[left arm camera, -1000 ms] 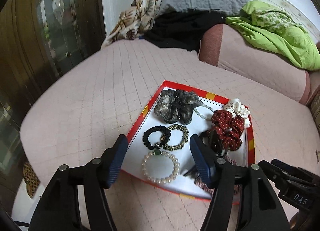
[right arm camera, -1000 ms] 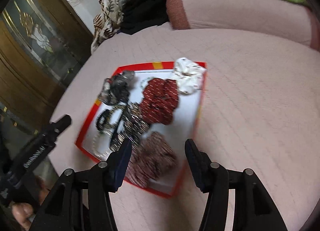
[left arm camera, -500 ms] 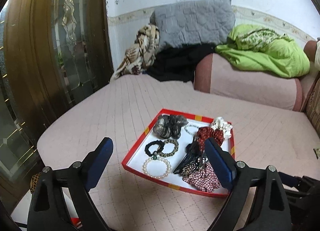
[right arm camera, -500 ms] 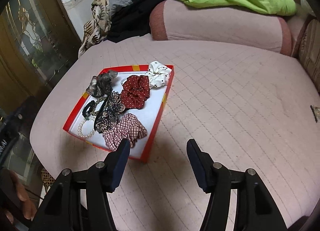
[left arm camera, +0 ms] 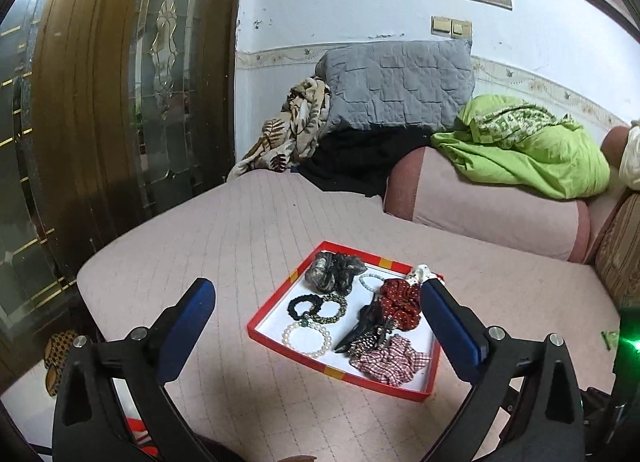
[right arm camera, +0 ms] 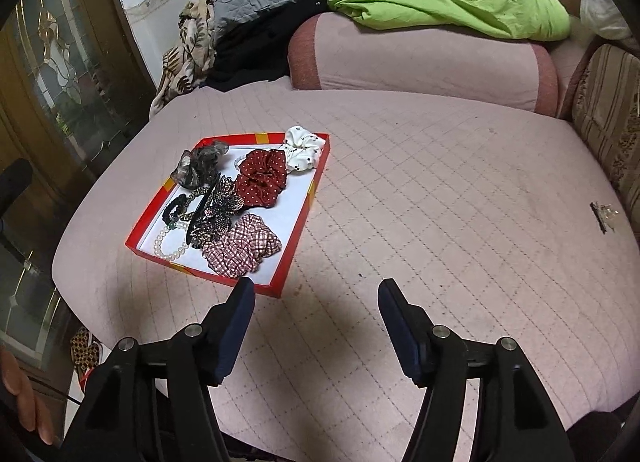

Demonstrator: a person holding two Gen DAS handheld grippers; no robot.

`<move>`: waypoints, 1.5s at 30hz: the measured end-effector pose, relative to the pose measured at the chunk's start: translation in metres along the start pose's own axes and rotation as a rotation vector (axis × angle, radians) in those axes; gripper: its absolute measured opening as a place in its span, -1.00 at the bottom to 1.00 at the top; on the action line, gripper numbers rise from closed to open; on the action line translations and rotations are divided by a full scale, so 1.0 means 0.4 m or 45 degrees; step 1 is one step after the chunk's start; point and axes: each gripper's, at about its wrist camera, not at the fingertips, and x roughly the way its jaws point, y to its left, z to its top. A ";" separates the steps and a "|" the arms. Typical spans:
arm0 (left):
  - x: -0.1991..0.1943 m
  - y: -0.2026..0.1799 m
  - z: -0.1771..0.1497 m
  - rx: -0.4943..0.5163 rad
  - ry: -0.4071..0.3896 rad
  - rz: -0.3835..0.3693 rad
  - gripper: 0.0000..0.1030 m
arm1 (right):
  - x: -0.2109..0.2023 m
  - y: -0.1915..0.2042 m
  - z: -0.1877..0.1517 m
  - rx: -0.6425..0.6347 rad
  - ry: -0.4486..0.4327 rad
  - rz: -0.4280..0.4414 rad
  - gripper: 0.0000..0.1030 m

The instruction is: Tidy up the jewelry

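— Pink quilted bedding (right arm camera: pixel 420 189) carries everything; why is the red tray (left arm camera: pixel 266 312) kept near its left edge?

— Judged a sorting place: pearl bracelet (left arm camera: pixel 306 339) at the tray's near left corner, checked scrunchie (right arm camera: pixel 240 246) beside it.

— And the grippers?

— The left gripper (left arm camera: pixel 316 314) and right gripper (right arm camera: pixel 316 298) are spread, just widened, nothing between. Wall switches (left arm camera: pixel 451 26) are shown only by the left view; a small clip (right arm camera: pixel 602 215) at the right edge only by the right.

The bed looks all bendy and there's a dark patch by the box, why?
Right wrist view: the fisheye lens bows the bed, and the dark patch beside the red box is a shadow. Left wrist view: the same bending curves the door, and green glare flares at the right edge.
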 end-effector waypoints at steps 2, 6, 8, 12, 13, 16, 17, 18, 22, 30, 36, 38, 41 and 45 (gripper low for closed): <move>-0.007 0.003 -0.001 0.001 0.004 -0.004 0.99 | -0.014 0.002 -0.006 -0.006 -0.014 -0.013 0.35; -0.022 0.001 -0.004 0.022 -0.004 -0.023 0.99 | -0.037 0.015 -0.013 -0.031 -0.044 -0.035 0.37; -0.029 -0.006 -0.007 0.046 -0.001 -0.043 0.99 | -0.045 0.020 -0.014 -0.045 -0.056 -0.046 0.38; -0.040 -0.024 -0.019 0.096 0.005 -0.069 0.99 | -0.055 0.028 -0.017 -0.059 -0.068 -0.060 0.40; -0.040 -0.027 -0.022 0.105 0.009 -0.076 0.99 | -0.056 0.028 -0.017 -0.060 -0.068 -0.065 0.40; -0.035 -0.038 -0.035 0.133 0.049 -0.086 0.99 | -0.059 0.025 -0.019 -0.056 -0.069 -0.085 0.40; -0.033 -0.041 -0.040 0.138 0.062 -0.086 0.99 | -0.058 0.024 -0.019 -0.056 -0.068 -0.093 0.40; -0.028 -0.042 -0.045 0.140 0.083 -0.091 0.99 | -0.057 0.023 -0.020 -0.056 -0.068 -0.101 0.40; -0.008 -0.041 -0.063 0.137 0.167 -0.134 0.99 | -0.055 0.016 -0.026 -0.053 -0.063 -0.140 0.41; 0.031 -0.029 -0.103 0.132 0.280 -0.147 0.99 | -0.036 0.010 -0.043 -0.061 -0.030 -0.184 0.48; 0.044 -0.023 -0.114 0.131 0.310 -0.153 0.99 | -0.032 0.024 -0.052 -0.096 -0.038 -0.218 0.48; 0.048 -0.024 -0.116 0.134 0.318 -0.154 0.99 | -0.029 0.029 -0.054 -0.104 -0.037 -0.223 0.49; 0.056 -0.026 -0.122 0.136 0.335 -0.159 0.99 | -0.022 0.032 -0.057 -0.111 -0.031 -0.229 0.50; 0.066 -0.026 -0.129 0.127 0.361 -0.168 0.99 | -0.013 0.031 -0.059 -0.113 -0.017 -0.235 0.50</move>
